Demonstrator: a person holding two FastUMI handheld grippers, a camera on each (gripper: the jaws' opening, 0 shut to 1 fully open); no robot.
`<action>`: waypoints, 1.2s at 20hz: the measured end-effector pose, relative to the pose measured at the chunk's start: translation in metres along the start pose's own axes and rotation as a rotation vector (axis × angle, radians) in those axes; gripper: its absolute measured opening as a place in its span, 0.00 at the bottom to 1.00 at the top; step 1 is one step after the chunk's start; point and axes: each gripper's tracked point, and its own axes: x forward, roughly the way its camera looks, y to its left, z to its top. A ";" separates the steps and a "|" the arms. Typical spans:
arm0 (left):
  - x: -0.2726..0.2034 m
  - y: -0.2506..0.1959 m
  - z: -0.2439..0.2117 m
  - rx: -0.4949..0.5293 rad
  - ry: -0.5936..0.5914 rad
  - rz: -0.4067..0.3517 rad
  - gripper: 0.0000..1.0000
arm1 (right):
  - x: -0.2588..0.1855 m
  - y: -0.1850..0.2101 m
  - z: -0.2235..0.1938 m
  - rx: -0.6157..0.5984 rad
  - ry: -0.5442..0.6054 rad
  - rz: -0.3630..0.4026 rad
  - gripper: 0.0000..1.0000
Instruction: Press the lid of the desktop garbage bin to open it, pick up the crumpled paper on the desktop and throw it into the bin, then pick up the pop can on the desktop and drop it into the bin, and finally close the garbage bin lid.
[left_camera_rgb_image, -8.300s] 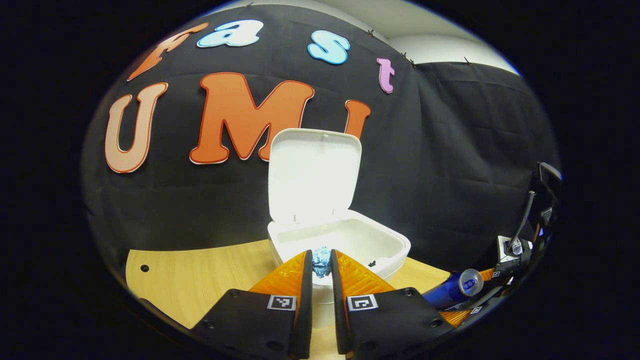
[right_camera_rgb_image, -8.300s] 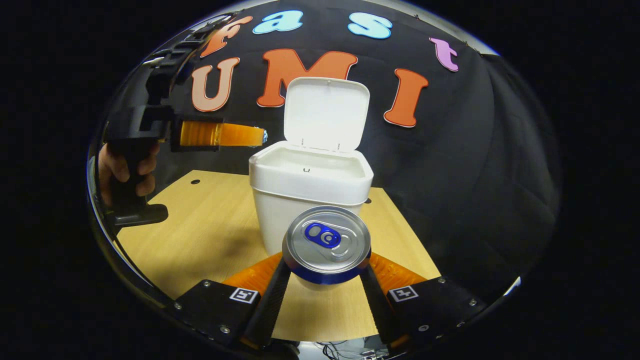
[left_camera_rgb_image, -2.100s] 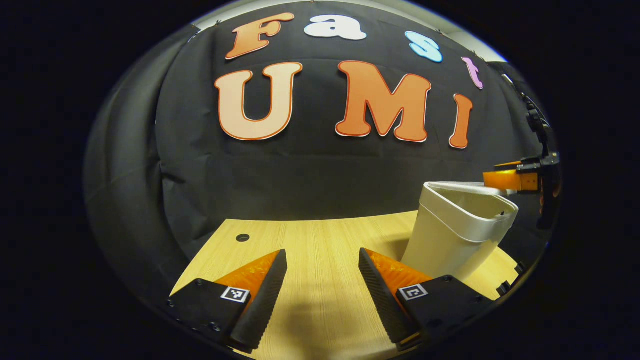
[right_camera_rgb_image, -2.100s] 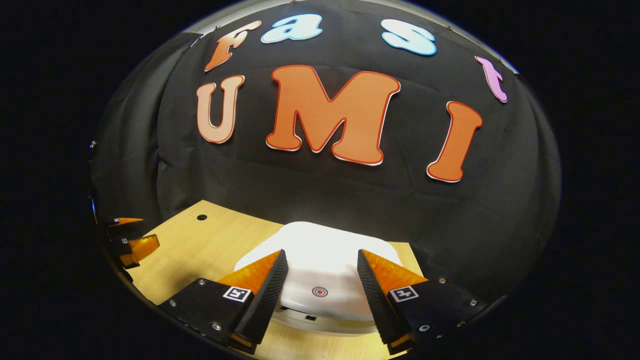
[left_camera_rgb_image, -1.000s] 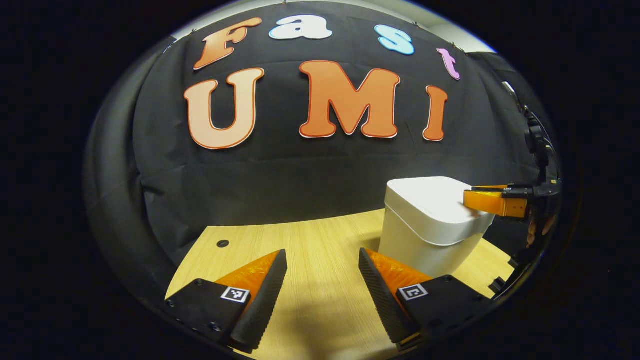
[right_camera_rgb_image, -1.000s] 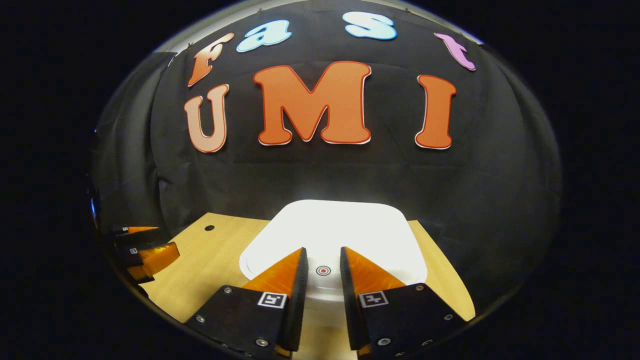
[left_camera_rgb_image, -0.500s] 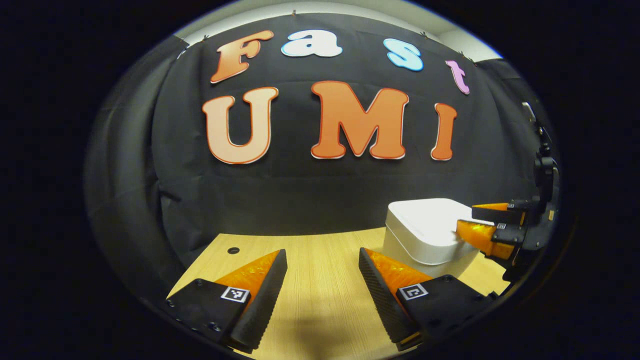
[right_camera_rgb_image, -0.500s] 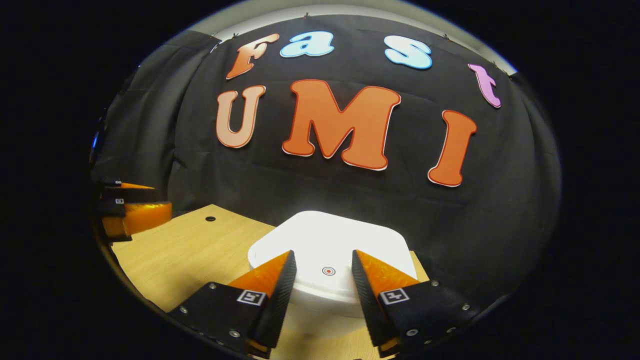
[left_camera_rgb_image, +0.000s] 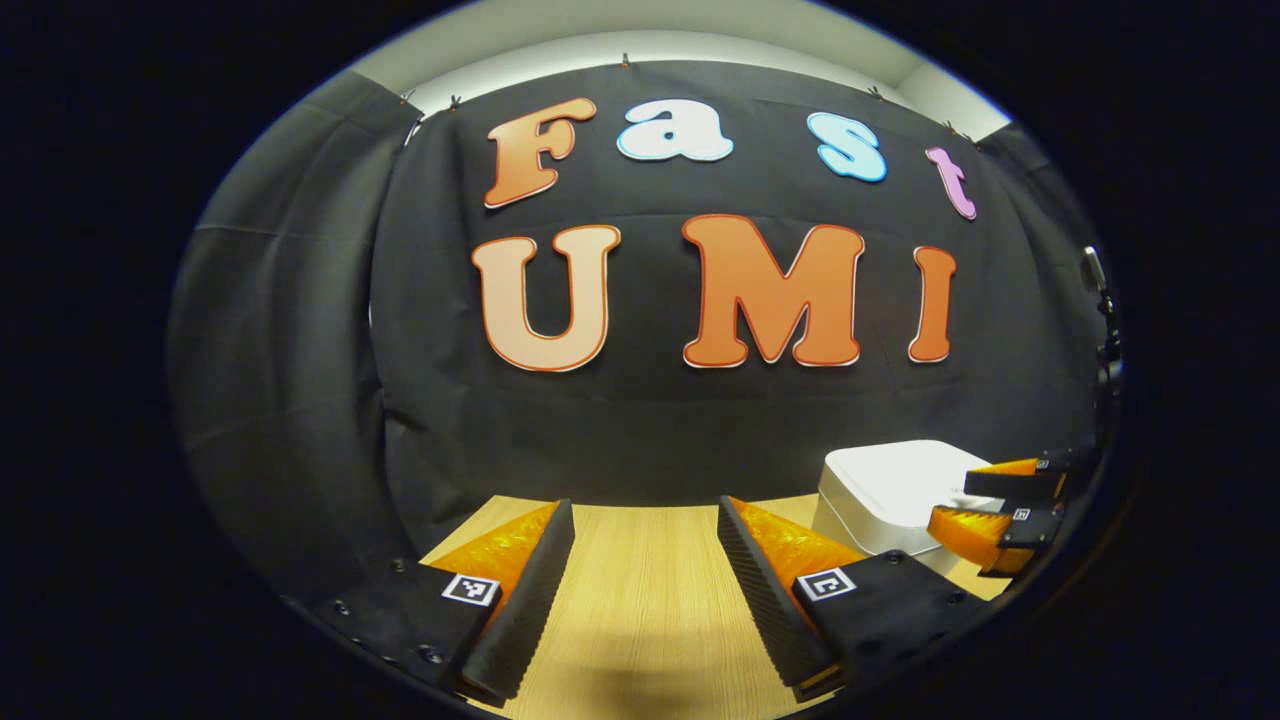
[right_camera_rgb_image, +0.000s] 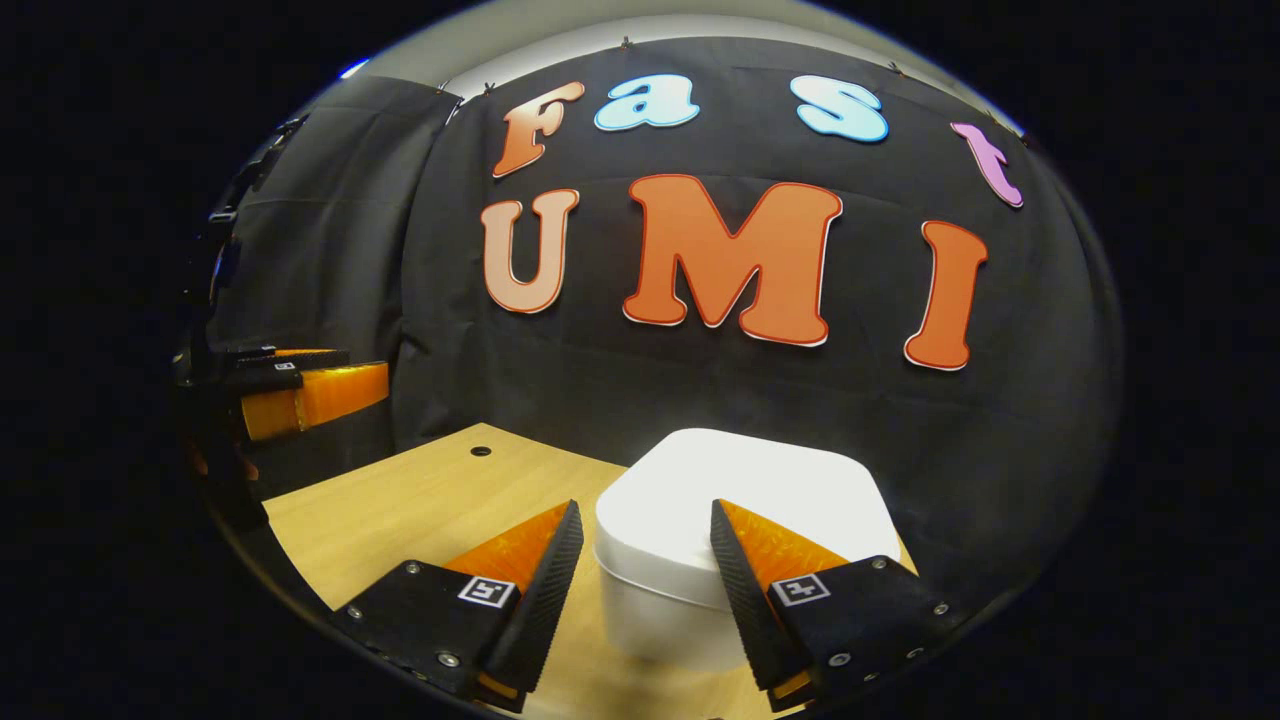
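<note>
The lidded bin near the desk's back edge looks light and rigid, best pressed on top, while both the left gripper and right gripper hang spread, empty.

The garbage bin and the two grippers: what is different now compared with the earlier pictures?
The bin had its lid up; now it is shut. The left gripper let go of the crumpled paper, the right gripper of the pop can. After nearly closing over the lid, the right gripper has opened and drawn back. The bin stays on the table.
</note>
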 end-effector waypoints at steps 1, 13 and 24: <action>-0.001 0.007 0.002 -0.004 -0.009 0.004 0.93 | 0.000 0.007 0.003 -0.001 -0.003 -0.005 0.76; -0.001 0.077 0.018 0.041 -0.086 -0.039 0.92 | 0.010 0.097 0.027 -0.009 -0.012 -0.026 0.78; 0.008 0.108 0.011 0.024 -0.079 -0.051 0.92 | 0.024 0.121 0.034 0.000 0.009 -0.042 0.79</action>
